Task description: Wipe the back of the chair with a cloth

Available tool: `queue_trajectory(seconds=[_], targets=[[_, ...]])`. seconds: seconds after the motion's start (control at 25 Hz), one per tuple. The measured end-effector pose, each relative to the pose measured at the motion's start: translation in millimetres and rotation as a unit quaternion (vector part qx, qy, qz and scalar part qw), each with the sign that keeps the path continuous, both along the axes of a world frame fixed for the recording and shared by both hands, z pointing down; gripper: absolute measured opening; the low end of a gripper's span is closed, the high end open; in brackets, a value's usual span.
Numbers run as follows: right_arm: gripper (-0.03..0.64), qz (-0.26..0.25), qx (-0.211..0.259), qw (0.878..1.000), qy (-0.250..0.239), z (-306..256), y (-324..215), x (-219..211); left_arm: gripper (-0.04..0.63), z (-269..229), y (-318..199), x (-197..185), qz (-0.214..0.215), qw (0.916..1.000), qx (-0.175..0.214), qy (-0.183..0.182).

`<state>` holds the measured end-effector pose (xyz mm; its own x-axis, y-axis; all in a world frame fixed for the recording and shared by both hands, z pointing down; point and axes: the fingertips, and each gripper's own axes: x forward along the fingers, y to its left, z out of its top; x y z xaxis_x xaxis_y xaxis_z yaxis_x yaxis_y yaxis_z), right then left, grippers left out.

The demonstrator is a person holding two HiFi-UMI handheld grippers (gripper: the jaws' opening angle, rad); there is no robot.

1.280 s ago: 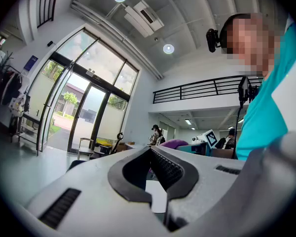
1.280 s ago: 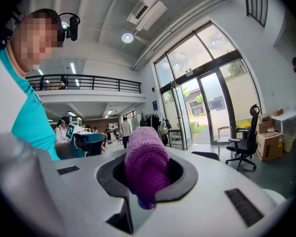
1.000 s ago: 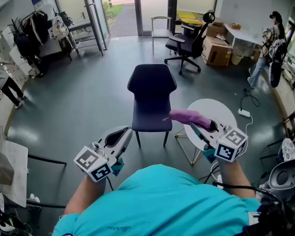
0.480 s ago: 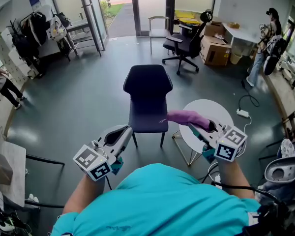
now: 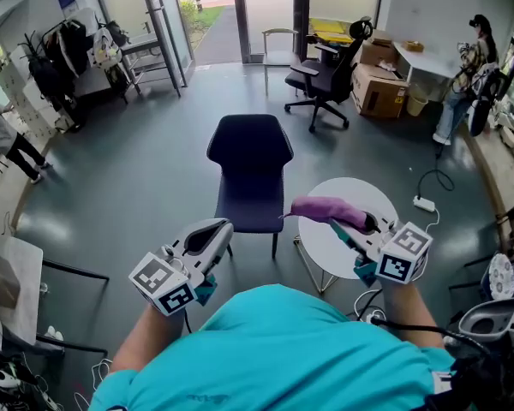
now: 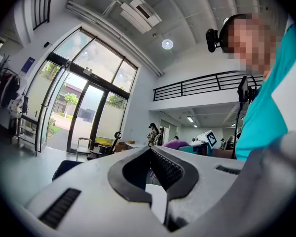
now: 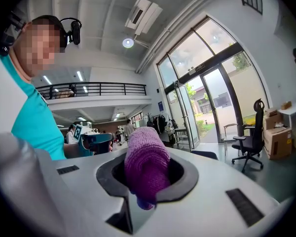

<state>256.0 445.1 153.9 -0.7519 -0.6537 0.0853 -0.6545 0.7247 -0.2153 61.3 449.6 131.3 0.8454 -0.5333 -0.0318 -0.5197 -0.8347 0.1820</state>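
Person in a plain teal shirt (image 5: 274, 349) with short sleeves. A black camera (image 7: 75, 31) is worn at the head on a black headband (image 7: 45, 19). The left gripper (image 5: 209, 232) and right gripper (image 5: 367, 223) are matching pale grey moulded shells. Their jaws are lined with black ribbed pads (image 6: 165, 168), the outer faces have small dark grooved strips, and the handles are teal. Each has a white cube with black square markers: the left cube (image 5: 161, 285) and the right cube (image 5: 404, 253). A thin black cable (image 5: 411, 325) crosses the right forearm.
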Motion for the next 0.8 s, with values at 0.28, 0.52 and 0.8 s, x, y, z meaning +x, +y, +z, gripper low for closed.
queue_trajectory(seconds=[0.28,0.52,0.8], targets=[[0.077,-0.017,-0.014,1.0,-0.007,14.7,-12.9,19.4,0.005,11.4,-3.6,19.6,-0.01,0.9998,-0.015,-0.01],[0.077,-0.017,-0.021,1.0,-0.001,23.2,-42.9,-17.7,0.005,20.8,-35.6,-18.8,-0.007,0.9997,-0.02,0.007],[0.078,0.022,-0.009,1.0,-0.001,3.9,-102.1,-97.8,0.005,18.1,-103.4,-99.6,0.034,0.9993,-0.006,0.013]])
